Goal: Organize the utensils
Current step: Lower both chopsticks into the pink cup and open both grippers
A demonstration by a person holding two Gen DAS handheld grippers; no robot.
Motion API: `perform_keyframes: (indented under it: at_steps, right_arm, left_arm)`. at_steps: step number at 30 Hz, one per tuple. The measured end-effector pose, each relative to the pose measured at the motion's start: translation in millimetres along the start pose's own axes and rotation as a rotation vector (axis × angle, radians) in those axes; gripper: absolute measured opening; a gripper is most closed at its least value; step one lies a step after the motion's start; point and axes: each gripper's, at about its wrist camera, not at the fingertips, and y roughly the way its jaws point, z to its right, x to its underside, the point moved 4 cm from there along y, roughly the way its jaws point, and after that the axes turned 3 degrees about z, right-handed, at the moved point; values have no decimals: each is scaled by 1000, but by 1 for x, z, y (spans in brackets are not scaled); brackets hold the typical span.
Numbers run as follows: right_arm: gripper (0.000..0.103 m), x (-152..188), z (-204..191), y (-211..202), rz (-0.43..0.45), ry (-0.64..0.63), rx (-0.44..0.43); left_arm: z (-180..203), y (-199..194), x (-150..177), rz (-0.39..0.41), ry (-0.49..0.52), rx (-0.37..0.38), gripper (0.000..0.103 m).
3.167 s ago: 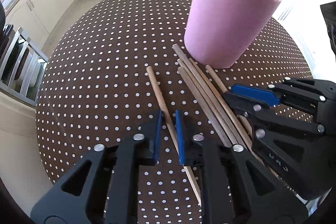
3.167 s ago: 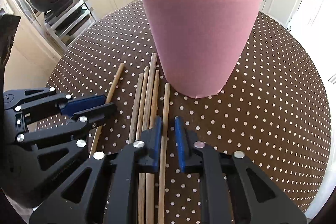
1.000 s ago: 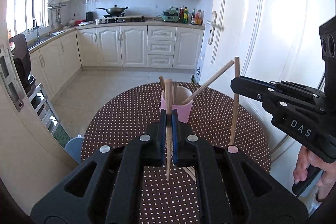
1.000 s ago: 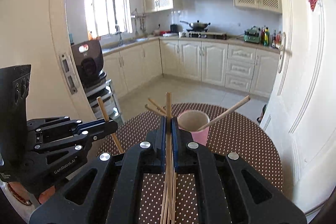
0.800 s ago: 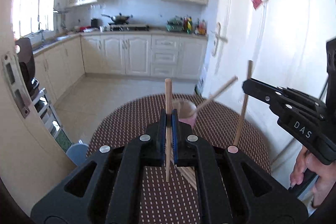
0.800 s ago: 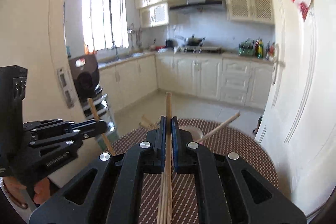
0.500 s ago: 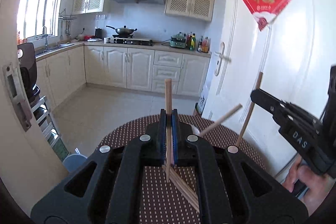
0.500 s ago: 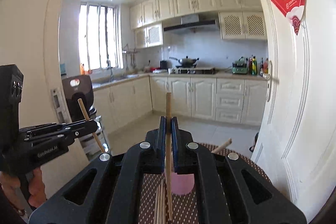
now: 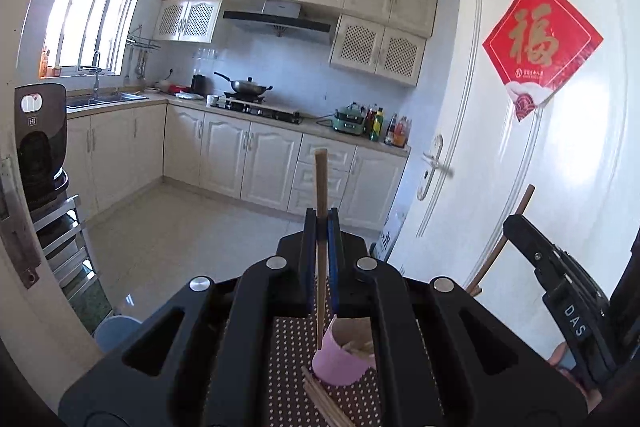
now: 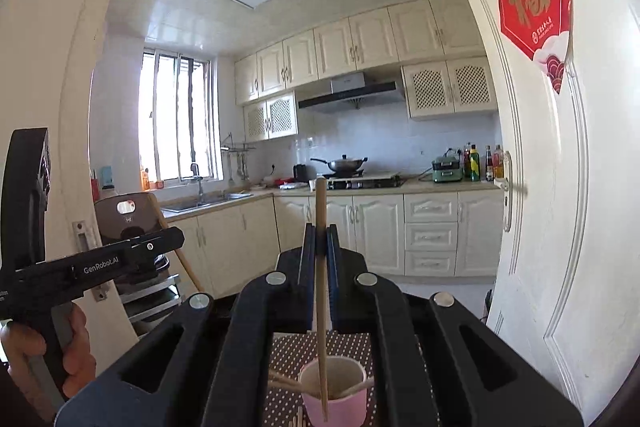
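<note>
My left gripper (image 9: 321, 223) is shut on a wooden chopstick (image 9: 321, 187) held upright, high above the pink cup (image 9: 340, 363). The stick's lower tip hangs above the cup's left rim. My right gripper (image 10: 319, 231) is shut on another wooden chopstick (image 10: 321, 307), also upright, its lower end in line with the pink cup (image 10: 334, 405). The cup holds several chopsticks. More loose chopsticks (image 9: 324, 403) lie on the brown dotted table (image 9: 288, 355) by the cup. The right gripper (image 9: 560, 291) shows at the right of the left wrist view; the left gripper (image 10: 132, 259) shows at the left of the right wrist view.
A white door (image 9: 520, 167) with a red paper sign (image 9: 540, 43) stands close on the right. Kitchen cabinets (image 9: 248, 163) and a stove lie behind. A metal rack with a dark appliance (image 9: 38, 139) stands at the left.
Both grippers picked a chopstick off the table and rose high above it. In the last second both kept lifting and tilting up, so the cup has sunk low in both views.
</note>
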Motion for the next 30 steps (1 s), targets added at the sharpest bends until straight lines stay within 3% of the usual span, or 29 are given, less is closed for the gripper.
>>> perform_keyframes:
  at_steps: [9,30]
  right_arm:
    - [4,6,3,15,45,-19,24]
    - [4,28,15,31,-38,25,6]
  left_arm:
    - [-5,19,7,33,-62,30,5]
    - [-5,42,44,-101,-26,47,7]
